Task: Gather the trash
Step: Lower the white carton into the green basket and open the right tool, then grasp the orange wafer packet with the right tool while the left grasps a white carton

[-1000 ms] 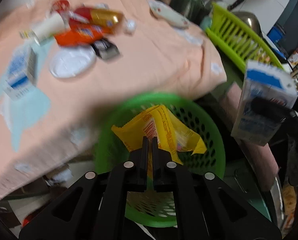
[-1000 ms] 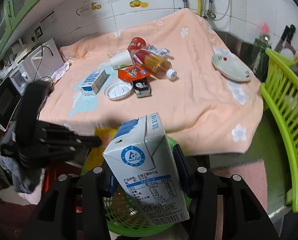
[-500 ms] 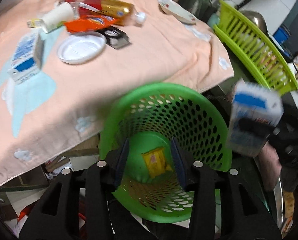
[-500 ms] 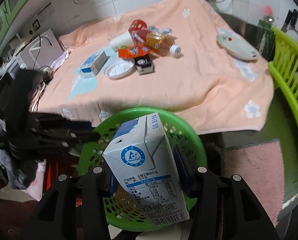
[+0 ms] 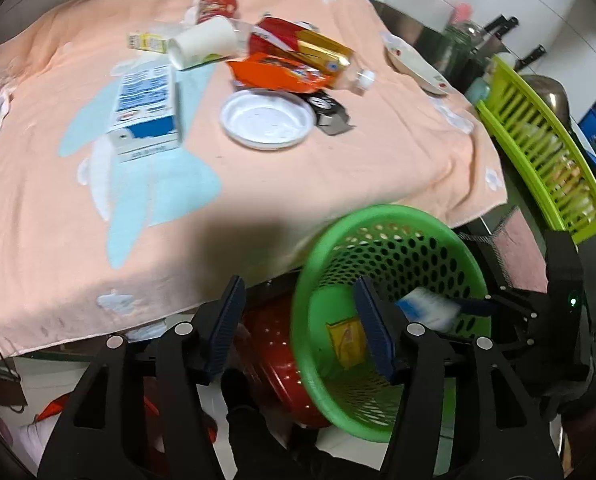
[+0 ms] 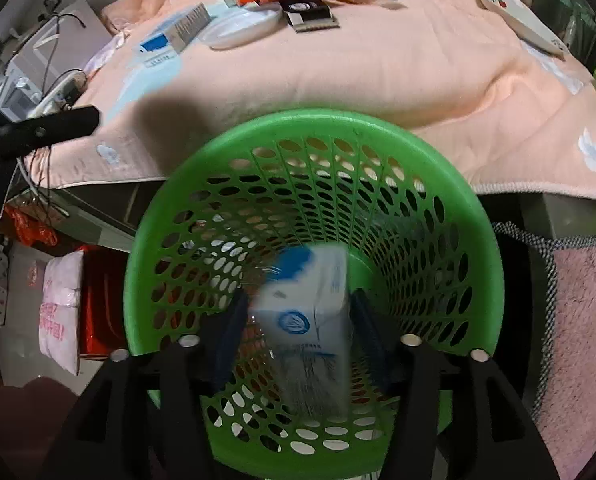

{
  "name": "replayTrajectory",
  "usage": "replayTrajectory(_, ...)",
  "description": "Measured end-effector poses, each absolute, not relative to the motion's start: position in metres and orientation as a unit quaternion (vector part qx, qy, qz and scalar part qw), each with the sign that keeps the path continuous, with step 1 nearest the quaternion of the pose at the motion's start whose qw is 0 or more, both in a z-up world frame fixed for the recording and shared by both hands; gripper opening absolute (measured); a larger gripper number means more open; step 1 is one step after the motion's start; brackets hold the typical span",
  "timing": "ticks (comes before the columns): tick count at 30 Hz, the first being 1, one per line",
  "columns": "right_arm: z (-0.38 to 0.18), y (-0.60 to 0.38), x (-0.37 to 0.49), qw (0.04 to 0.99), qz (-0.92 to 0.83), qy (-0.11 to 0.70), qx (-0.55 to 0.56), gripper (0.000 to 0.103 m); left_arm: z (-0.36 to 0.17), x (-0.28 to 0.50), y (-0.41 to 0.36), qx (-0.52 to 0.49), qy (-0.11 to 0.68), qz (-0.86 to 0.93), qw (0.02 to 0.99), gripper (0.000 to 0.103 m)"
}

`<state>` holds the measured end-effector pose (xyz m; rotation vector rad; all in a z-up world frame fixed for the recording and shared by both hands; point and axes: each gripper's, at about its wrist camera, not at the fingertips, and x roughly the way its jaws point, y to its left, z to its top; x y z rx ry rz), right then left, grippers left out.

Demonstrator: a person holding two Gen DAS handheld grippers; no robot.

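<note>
The green perforated basket stands below the front edge of the peach-cloth table. A yellow wrapper lies on its bottom. My left gripper hangs over the basket's left rim, jaws opening, nothing between them. My right gripper points down into the basket, jaws opening. The blue-and-white milk carton is blurred between the pads and slipping down, no longer pinched. On the cloth lie another milk carton, a white lid, a paper cup, an orange wrapper and a bottle.
A lime-green dish rack stands at the right. A white dish rests near the table's far corner. A red basket sits under the table beside the green one. A pink mat lies at the right.
The left gripper let go of the yellow wrapper, which fell into the basket, then swung left with jaws spread. The right gripper sank into the basket and its jaws parted from the carton.
</note>
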<state>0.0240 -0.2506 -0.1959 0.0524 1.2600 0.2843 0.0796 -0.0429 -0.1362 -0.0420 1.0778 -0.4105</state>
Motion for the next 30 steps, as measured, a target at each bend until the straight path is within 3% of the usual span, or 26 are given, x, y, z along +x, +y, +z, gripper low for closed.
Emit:
replayTrajectory(15,-0.142,-0.241,0.048,0.834,0.142,0.532,0.022,0.070,-0.117,0.097,0.003,-0.046,0.483,-0.140,0.863,0.070)
replayTrajectory(17,-0.131,-0.238,0.055,0.843,0.140,0.520,0.021,0.076,-0.115,0.099,0.006,-0.050,0.480,-0.136,0.865,0.072)
replayTrajectory(30,-0.091,-0.216,0.132,0.868,0.147,0.474,0.005,0.084,-0.112,0.119,0.024,-0.059,0.477,-0.123,0.868,0.080)
